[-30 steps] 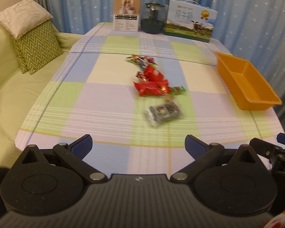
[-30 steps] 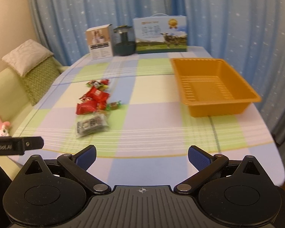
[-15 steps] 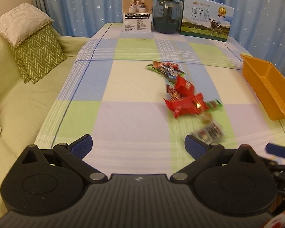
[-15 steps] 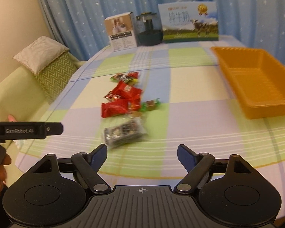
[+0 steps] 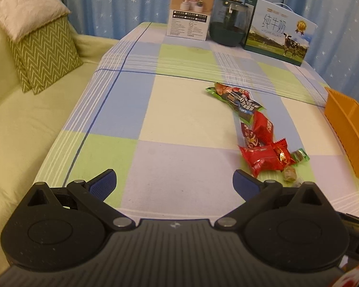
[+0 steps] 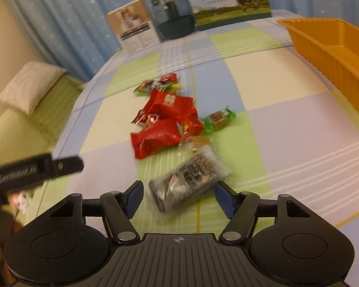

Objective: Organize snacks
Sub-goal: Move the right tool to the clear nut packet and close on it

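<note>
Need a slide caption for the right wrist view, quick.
Right hand-held gripper open around a dark snack packet, red snacks behind, orange tray at right.

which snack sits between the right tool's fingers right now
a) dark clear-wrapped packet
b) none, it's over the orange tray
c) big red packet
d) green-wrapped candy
a: in the right wrist view the dark clear-wrapped packet lies between the open fingers of the right tool, nearer than the red packets.

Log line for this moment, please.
right gripper: open, straddling black-and-silver snack packet | left gripper: open, empty | orange tray: empty
</note>
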The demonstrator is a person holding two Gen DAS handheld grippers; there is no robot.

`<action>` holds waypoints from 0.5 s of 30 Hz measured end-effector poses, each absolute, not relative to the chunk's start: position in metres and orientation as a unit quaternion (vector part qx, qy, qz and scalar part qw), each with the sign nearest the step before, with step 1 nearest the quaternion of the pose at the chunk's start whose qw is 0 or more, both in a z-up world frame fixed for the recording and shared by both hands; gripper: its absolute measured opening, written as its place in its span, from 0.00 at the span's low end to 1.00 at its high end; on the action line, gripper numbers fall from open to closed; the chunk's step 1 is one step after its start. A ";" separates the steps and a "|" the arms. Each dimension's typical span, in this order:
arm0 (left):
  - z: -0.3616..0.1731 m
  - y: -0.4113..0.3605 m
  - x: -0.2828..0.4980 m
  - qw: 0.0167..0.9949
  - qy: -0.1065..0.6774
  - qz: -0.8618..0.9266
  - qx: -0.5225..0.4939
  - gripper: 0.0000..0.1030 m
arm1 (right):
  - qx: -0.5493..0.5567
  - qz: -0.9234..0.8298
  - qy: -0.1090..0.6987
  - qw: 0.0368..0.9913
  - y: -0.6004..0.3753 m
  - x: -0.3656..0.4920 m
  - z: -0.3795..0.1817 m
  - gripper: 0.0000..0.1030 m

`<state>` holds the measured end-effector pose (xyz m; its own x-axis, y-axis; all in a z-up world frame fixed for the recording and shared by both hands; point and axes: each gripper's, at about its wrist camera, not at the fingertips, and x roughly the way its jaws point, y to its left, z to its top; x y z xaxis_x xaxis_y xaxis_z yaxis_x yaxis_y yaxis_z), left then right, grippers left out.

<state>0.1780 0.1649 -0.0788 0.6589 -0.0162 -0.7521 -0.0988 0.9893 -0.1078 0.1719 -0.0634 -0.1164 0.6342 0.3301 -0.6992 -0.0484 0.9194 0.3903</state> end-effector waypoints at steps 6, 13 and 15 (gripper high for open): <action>-0.083 0.170 0.179 0.908 0.409 0.022 -0.087 1.00 | 0.112 0.080 0.413 0.900 -0.042 0.189 -0.120 0.66; -0.090 0.172 0.179 0.904 0.417 0.021 -0.092 1.00 | 0.062 0.092 0.415 0.903 -0.049 0.188 -0.124 0.49; -0.090 0.169 0.178 0.905 0.416 0.011 -0.093 1.00 | 0.044 0.087 0.419 0.903 -0.060 0.182 -0.124 0.48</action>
